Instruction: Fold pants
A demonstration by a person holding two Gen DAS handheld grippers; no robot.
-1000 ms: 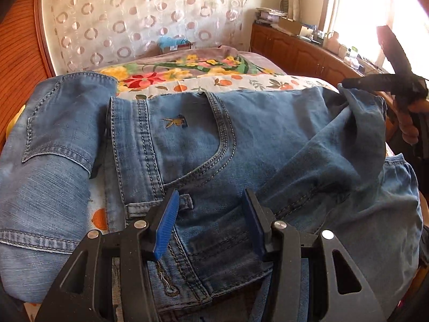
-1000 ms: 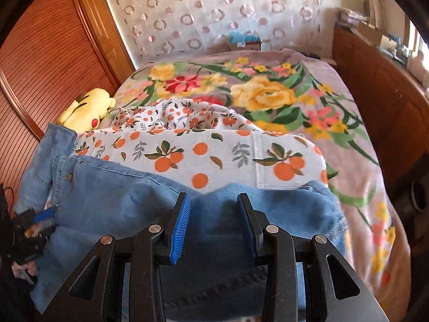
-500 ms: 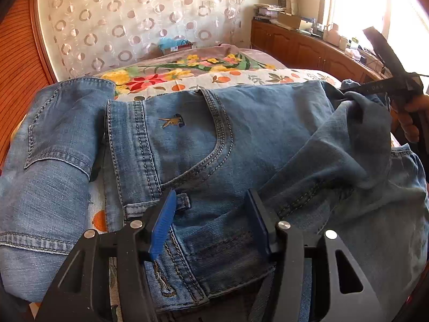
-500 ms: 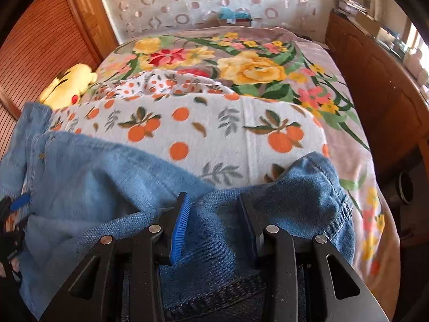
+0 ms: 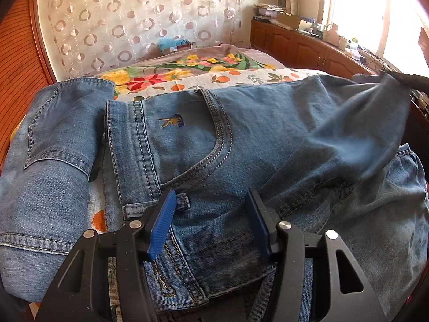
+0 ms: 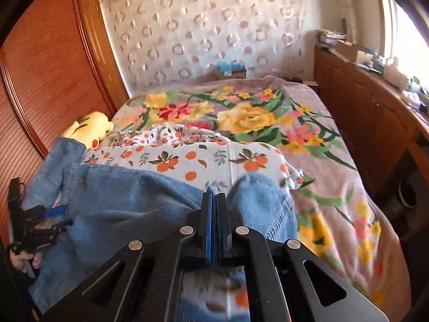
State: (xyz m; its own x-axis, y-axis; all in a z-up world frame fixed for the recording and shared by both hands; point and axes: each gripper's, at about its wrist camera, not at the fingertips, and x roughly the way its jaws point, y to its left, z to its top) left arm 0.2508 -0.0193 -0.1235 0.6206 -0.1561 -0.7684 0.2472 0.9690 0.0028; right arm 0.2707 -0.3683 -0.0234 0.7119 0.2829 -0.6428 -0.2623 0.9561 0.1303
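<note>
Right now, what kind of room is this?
Most likely a home bedroom: a bed under a floral blanket, a yellow plush toy against the wooden headboard, and jeans spread out for folding.

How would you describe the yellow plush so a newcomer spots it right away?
Start at the bed with the big floral blanket, then go to its far left edge against the ribbed wooden panel. The yellow plush toy lies there, just beyond the orange-print sheet and the jeans. It is the only solid yellow, rounded thing, with a red spot on it.
</note>
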